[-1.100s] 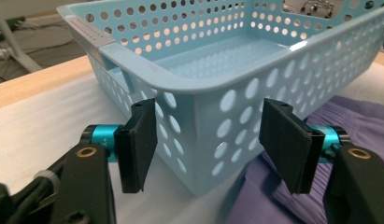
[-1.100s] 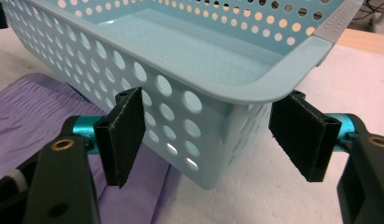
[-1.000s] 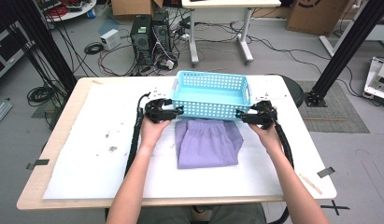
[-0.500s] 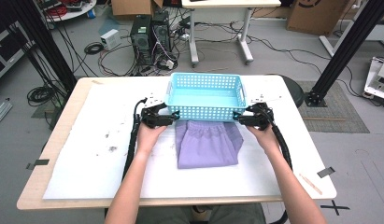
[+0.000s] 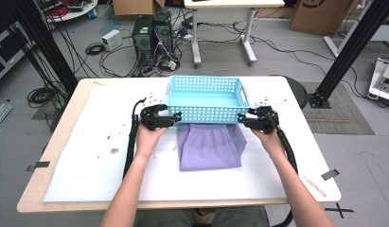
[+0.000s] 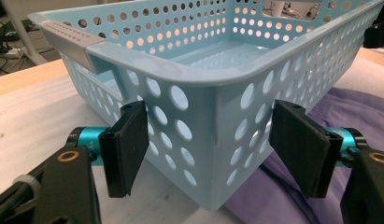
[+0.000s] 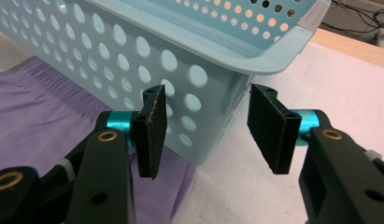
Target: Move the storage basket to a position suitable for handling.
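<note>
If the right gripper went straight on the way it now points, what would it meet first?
Most likely the near corner of the blue basket: the right gripper has its open fingers on either side of that corner, apparently without touching it. The purple cloth lies lower, under the basket.

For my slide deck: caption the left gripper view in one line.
Open left tool straddles a near corner of the perforated light-blue basket, pads clear of its walls, purple cloth lying beneath on the white table.
</note>
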Demonstrator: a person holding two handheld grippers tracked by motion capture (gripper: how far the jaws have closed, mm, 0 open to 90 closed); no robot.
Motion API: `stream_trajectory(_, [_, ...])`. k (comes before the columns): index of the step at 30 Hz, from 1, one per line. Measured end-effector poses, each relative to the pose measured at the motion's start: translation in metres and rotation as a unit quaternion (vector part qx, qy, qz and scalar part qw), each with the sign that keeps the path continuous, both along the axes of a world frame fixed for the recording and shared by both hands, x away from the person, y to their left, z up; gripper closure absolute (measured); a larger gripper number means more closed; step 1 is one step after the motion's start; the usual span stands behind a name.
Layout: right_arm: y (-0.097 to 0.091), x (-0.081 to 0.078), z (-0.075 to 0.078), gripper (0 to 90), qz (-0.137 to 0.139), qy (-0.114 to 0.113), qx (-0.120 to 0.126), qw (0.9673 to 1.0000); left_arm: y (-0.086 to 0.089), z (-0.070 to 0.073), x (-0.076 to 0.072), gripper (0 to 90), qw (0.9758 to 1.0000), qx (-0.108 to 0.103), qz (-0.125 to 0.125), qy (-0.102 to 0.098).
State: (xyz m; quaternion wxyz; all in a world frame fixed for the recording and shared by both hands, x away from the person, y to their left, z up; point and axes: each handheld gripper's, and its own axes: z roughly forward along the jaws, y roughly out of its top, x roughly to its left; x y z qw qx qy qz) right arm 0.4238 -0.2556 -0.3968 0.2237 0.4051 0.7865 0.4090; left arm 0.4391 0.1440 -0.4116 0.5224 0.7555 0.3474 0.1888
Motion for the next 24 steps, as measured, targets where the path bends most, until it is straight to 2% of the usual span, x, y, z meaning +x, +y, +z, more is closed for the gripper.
stream_trajectory(5, [0.001, -0.008, -0.004, 50.2, -0.002, 0.001, 0.006, 1.0, -0.001, -0.006, -0.008, 28.8, 0.9997, 0.015, 0.001, 0.018])
stream_trajectory(13, [0.0, -0.014, -0.008, 51.0, -0.002, -0.003, 0.004, 1.0, -0.004, -0.012, -0.015, 27.5, 0.9997, 0.023, 0.006, 0.001])
stream_trajectory(15, [0.001, -0.016, -0.009, 48.3, -0.002, -0.006, -0.001, 1.0, -0.004, -0.012, -0.014, 27.0, 0.9997, 0.021, 0.009, 0.0])
stream_trajectory(17, [0.002, -0.017, -0.009, 43.5, 0.001, -0.005, 0.003, 1.0, -0.005, -0.011, -0.016, 26.8, 0.9992, 0.037, 0.012, 0.002])
stream_trajectory(19, [0.001, -0.019, -0.008, 40.9, -0.003, -0.008, 0.002, 1.0, -0.005, -0.01, -0.019, 26.7, 0.9988, 0.044, 0.019, -0.004])
stream_trajectory(20, [-0.003, -0.024, -0.006, 35.6, -0.012, -0.019, 0.008, 0.9997, -0.004, -0.007, -0.026, 26.8, 0.9978, 0.053, 0.032, -0.021])
stream_trajectory(22, [-0.007, -0.031, -0.005, 32.9, -0.019, -0.021, 0.02, 0.9994, -0.001, -0.003, -0.034, 26.7, 0.9972, 0.05, 0.044, -0.034])
stream_trajectory(23, [-0.01, -0.035, -0.004, 32.0, -0.021, -0.024, 0.023, 0.9992, -0.001, -0.003, -0.034, 26.7, 0.9972, 0.05, 0.044, -0.034])
stream_trajectory(24, [-0.012, -0.039, -0.004, 32.0, -0.021, -0.028, 0.026, 0.999, 0.003, 0.0, -0.045, 26.6, 0.9968, 0.046, 0.048, -0.045])
